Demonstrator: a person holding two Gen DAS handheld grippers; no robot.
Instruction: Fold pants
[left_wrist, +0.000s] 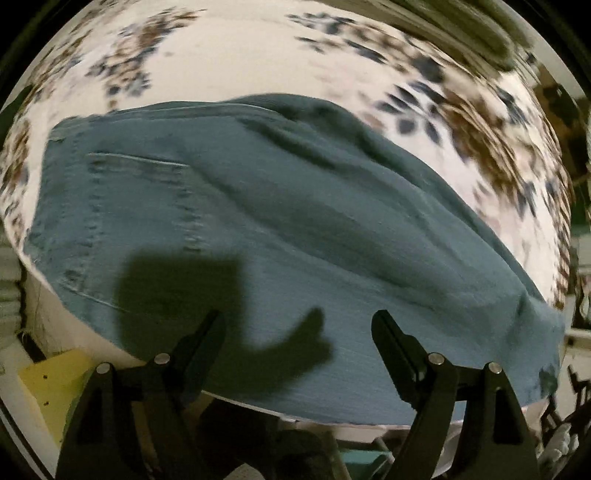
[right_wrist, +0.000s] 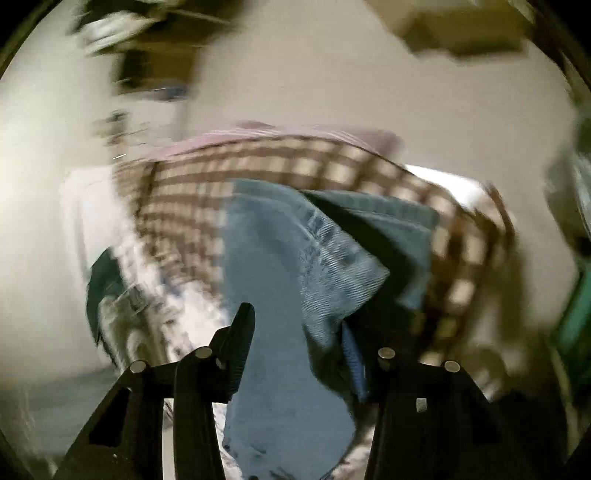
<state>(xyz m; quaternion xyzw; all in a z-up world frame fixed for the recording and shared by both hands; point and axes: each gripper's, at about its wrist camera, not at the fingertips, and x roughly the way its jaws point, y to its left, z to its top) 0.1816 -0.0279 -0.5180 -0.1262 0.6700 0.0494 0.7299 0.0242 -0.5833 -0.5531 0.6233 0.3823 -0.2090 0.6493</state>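
Note:
The blue denim pants (left_wrist: 258, 229) lie across a floral bedsheet (left_wrist: 229, 55), with a back pocket at the left and the fabric reaching the near edge. My left gripper (left_wrist: 299, 325) is open and empty just above the near edge of the denim. In the blurred right wrist view a strip of the pants (right_wrist: 280, 280) runs between my right gripper's fingers (right_wrist: 242, 332); the hem end folds over at the right. My right gripper (right_wrist: 310, 336) stands wide, its right finger hidden behind the denim, so its grip is unclear.
A brown-and-white checked cloth (right_wrist: 229, 177) lies on the bed beyond the denim. A yellow object (left_wrist: 48, 384) sits below the bed edge at the left. Clutter shows at the far right (left_wrist: 576, 332). A teal item (right_wrist: 576, 325) is at the right edge.

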